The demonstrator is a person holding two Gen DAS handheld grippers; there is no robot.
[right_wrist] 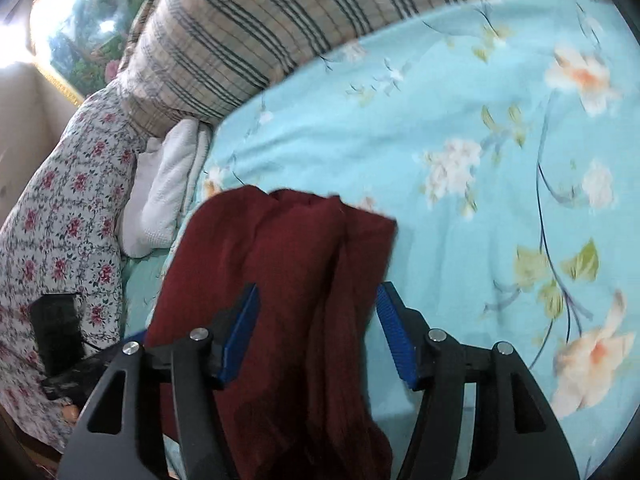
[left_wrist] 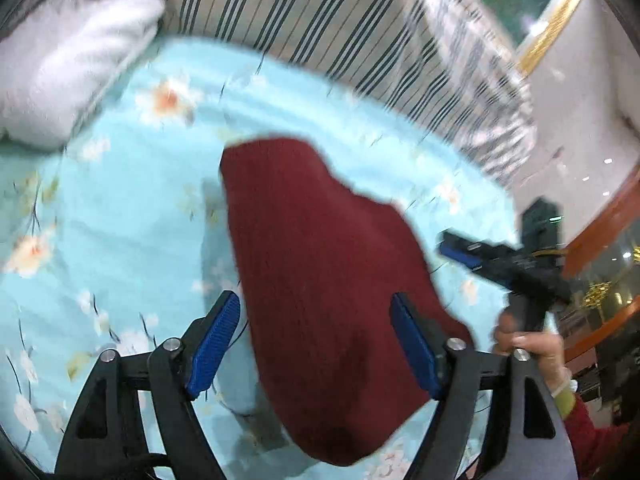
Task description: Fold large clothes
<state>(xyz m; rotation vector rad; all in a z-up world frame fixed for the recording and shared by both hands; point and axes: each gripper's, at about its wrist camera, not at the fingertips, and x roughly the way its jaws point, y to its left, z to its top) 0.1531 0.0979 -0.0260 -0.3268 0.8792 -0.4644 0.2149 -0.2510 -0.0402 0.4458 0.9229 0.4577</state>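
Note:
A dark red knitted garment [left_wrist: 320, 264] lies bunched on the light blue flowered bedsheet [left_wrist: 120, 208]. My left gripper [left_wrist: 316, 344] is open, its blue pads standing on either side of the garment's near part with a gap on the left. In the right wrist view the same garment [right_wrist: 280, 264] runs in folds between the pads of my right gripper [right_wrist: 318, 336], which is open, with bedsheet [right_wrist: 460, 128] showing beside its right pad. The right gripper [left_wrist: 460, 250] also shows at the garment's right side in the left wrist view, held by a hand [left_wrist: 528, 344].
A striped beige quilt [left_wrist: 320, 12] lies along the far side of the bed. White folded cloth [left_wrist: 72, 64] sits at the bed's corner, next to a flowered quilt [right_wrist: 60, 216]. A gold-framed painting [right_wrist: 92, 40] hangs on the wall behind.

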